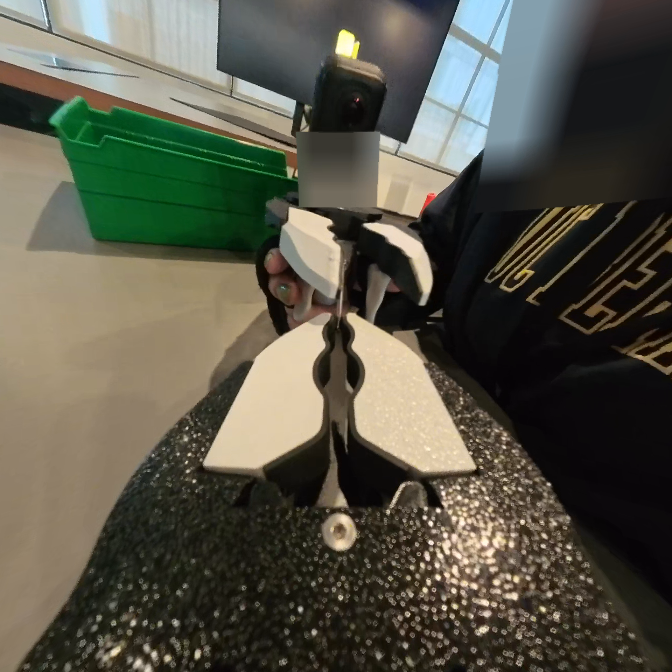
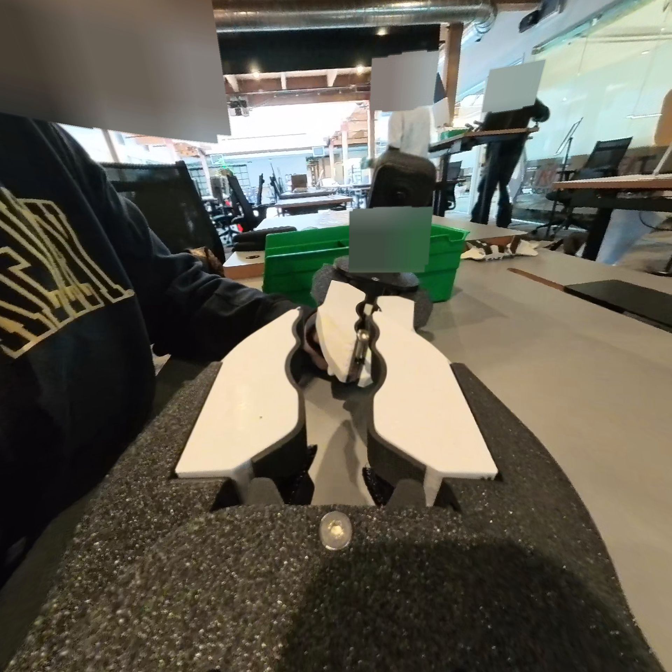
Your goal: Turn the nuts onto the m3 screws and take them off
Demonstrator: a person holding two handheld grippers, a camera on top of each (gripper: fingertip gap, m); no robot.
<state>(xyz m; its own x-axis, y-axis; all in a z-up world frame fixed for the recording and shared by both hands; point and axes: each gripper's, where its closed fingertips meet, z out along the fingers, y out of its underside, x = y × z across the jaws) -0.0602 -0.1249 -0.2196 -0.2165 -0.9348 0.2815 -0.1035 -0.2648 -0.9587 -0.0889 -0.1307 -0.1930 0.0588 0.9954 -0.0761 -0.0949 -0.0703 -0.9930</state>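
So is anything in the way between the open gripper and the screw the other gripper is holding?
No, nothing visible blocks it. The left gripper is shut on the thin metal screw, which pokes out toward the right gripper. Its white fingers stand open on either side of the screw, with only air between.

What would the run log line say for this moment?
left claw: shut on screw | right claw: open around left fingertips | green bin: on table behind | nut: cannot tell

I see an open-plan office or lab: rows of desks (image 2: 312, 202), office chairs (image 2: 603, 160), a monitor (image 1: 327, 54), glass walls (image 2: 600, 91), exposed ducts (image 2: 345, 12).
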